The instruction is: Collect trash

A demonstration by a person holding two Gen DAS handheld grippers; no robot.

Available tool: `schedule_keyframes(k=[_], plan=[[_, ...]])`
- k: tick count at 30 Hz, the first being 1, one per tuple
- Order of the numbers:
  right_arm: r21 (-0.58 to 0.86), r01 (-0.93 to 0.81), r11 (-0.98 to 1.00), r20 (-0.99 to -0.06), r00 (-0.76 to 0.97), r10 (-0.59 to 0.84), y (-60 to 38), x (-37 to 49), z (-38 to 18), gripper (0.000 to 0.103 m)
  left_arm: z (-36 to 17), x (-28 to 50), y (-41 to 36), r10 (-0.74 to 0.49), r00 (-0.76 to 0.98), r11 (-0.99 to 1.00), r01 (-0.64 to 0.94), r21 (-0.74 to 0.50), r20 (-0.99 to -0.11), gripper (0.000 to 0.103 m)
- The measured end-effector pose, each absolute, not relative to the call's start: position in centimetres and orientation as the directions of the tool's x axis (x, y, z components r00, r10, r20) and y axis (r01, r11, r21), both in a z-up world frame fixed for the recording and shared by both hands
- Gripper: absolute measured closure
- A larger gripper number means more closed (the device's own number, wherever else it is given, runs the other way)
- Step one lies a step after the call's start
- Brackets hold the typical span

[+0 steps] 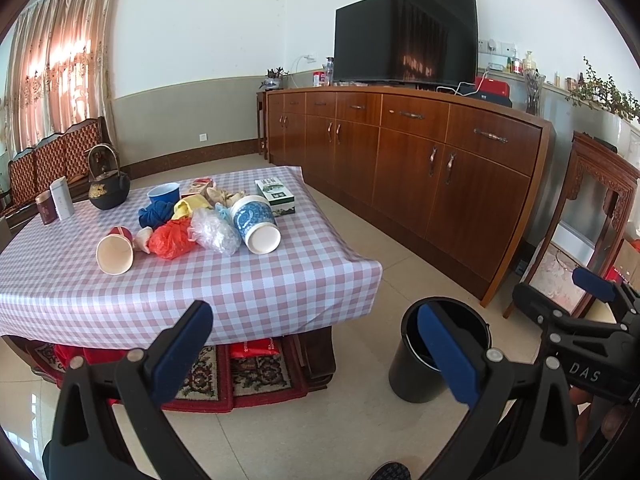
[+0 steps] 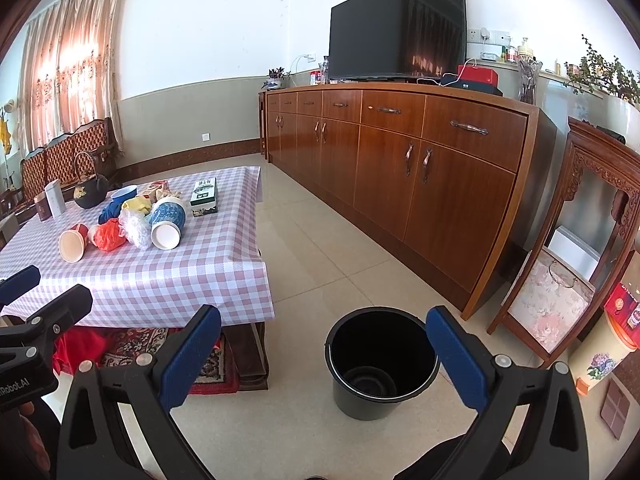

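Living room with a long wooden sideboard [image 2: 400, 160] and a TV [image 2: 396, 24] on it, plus a low table [image 1: 240, 280] in checked cloth where the trash sits in a pile: a red cup [image 1: 115, 250] on its side, an orange bag [image 1: 174, 238], a clear bag [image 1: 216, 232], a blue-white cup [image 1: 256, 222] and what looks like crumpled paper behind. Black bin [image 2: 380, 364] stands on the floor right of the table, looks empty. Left gripper [image 1: 316, 352] and right gripper [image 2: 324, 360] both hang wide open, holding nothing, well short of the pile.
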State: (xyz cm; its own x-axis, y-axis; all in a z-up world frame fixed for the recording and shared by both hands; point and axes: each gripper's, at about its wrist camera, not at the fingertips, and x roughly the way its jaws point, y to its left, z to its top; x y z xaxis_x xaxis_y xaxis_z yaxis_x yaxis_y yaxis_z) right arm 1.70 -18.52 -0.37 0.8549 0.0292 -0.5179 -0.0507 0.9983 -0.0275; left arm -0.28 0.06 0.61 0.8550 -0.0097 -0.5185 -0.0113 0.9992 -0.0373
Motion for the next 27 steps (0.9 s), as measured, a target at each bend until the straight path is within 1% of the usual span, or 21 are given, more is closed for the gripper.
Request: schedule_keyframes(k=[27], plan=[[-0.029, -0.055, 0.998, -0.518, 0.855, 0.032, -18.49, 1.87, 0.04, 0.0, 0.59, -0.26, 0.57, -0.01, 0.855, 0.999, -0.018, -0.05, -0.518, 0.0]])
